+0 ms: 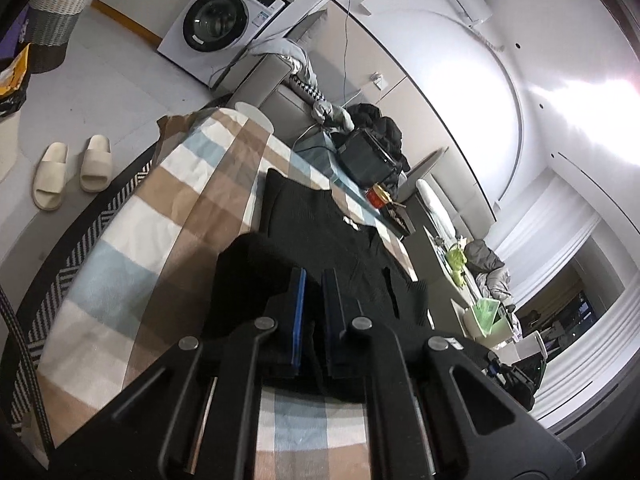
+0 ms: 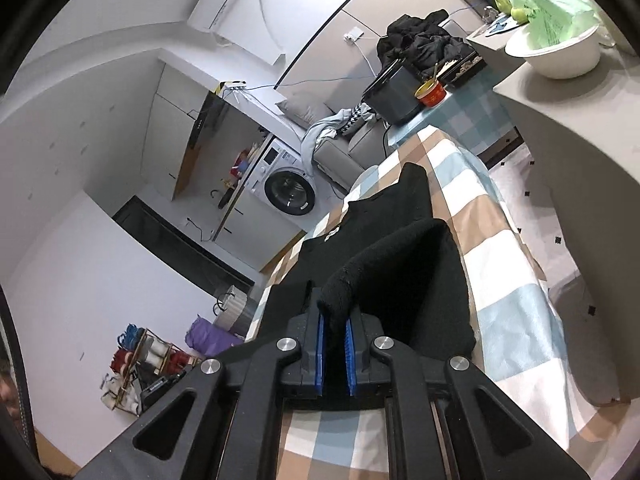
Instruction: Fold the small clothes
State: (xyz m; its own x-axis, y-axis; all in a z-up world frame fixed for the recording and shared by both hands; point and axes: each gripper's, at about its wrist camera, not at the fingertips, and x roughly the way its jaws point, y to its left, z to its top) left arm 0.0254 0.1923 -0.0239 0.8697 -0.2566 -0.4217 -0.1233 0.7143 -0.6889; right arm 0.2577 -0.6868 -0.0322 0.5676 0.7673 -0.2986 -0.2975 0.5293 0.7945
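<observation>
We see the table (image 1: 132,216) first, covered in a checked cloth of tan, white and pale blue, filling the lower middle of both wrist views. On it lies the black garment (image 1: 316,224), a dark knit piece spread along the cloth, with a small white label near its neckline. Its near edge is lifted off the cloth at both corners, where we have hold of it. Our left gripper (image 1: 314,280) has its blue pads pressed together on the near left edge of the garment, which bunches up in a fold just ahead of the fingers. Our right gripper (image 2: 334,314) is likewise pinching the garment, a thick roll of black fabric rising from between its blue pads. Beyond the table stand a white washing machine (image 1: 224,20) and a grey sofa (image 1: 272,80) heaped with clothes. On the floor at the left sit a pair of cream slippers (image 1: 72,170). At the table's far end stands a small red tub (image 2: 431,94).
</observation>
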